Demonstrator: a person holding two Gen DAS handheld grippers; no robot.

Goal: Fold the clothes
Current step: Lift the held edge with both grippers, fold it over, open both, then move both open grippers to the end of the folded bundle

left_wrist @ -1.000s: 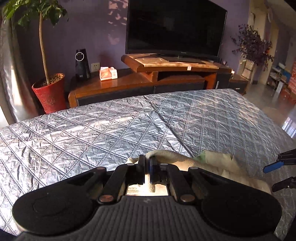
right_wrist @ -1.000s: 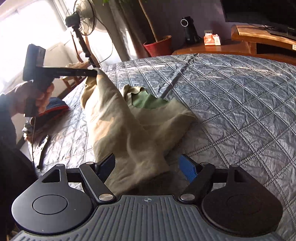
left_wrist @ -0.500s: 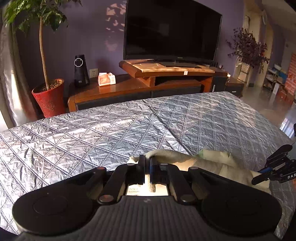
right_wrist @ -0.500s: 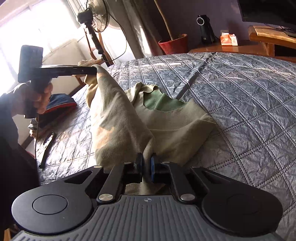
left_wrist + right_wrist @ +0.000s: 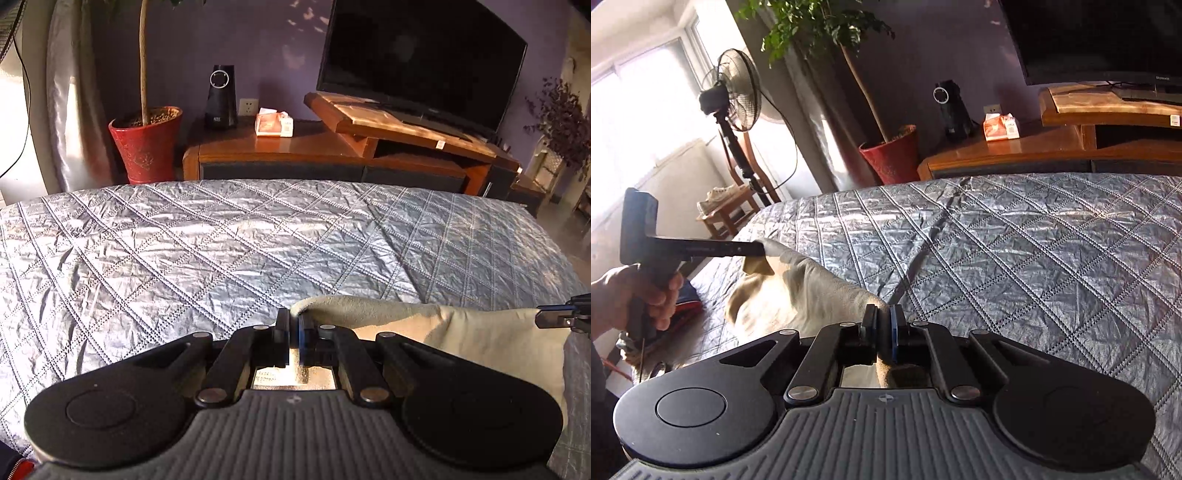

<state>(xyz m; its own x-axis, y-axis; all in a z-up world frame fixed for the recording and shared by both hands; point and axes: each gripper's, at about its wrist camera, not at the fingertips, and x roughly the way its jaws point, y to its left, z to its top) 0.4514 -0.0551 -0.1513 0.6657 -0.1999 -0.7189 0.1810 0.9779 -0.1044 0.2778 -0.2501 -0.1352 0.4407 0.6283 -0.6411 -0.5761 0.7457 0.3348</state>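
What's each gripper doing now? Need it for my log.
Left gripper: closed on the beige garment.
Right gripper: closed on the same garment.

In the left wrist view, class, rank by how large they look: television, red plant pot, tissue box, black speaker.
1. Television
2. Red plant pot
3. Black speaker
4. Tissue box, only slightly smaller than the speaker
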